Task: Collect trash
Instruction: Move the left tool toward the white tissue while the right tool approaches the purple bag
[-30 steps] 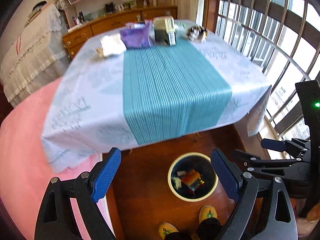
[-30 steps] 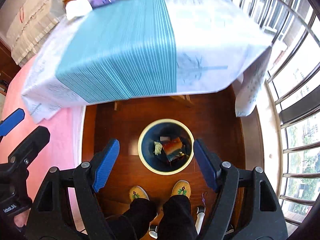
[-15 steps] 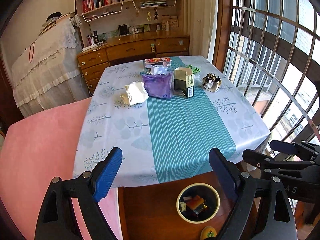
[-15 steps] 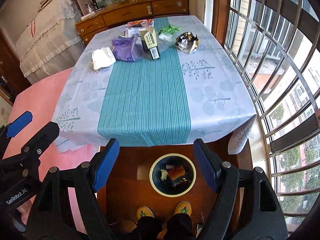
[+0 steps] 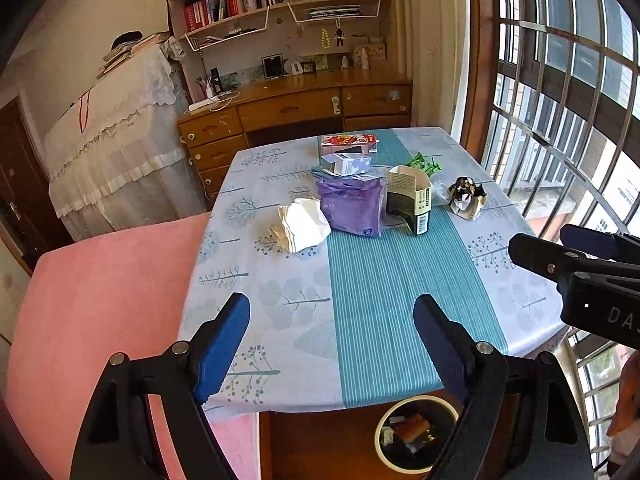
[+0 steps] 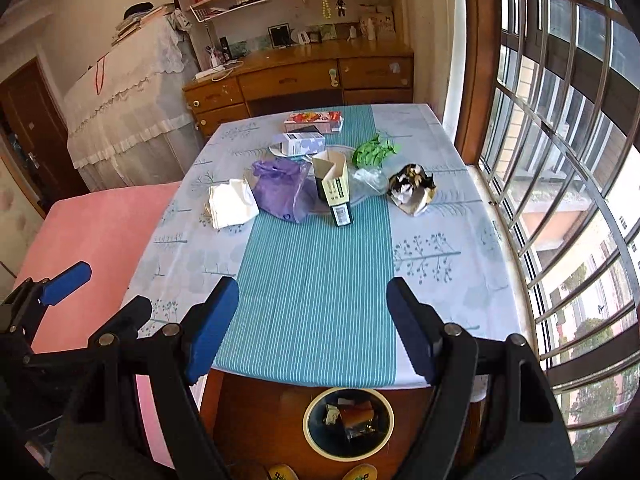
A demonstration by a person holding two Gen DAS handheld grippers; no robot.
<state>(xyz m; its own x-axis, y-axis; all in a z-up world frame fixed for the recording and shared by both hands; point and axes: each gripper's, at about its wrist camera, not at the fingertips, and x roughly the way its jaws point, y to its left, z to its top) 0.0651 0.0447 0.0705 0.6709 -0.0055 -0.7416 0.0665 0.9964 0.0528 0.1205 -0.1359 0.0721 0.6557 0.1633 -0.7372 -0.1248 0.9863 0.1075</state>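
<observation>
Left tool (image 5: 332, 344) is closing with nothing between its jaws; right tool (image 6: 312, 332) gapes wide above the desk (image 6: 460, 280), bin (image 6: 348, 424) near.

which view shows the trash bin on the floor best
The right wrist view: the whole round trash bin shows between the open fingers, with its cream rim and the wrappers inside. In the left wrist view the trash bin sits low at the frame's bottom, and that gripper's right finger covers part of its rim.
</observation>
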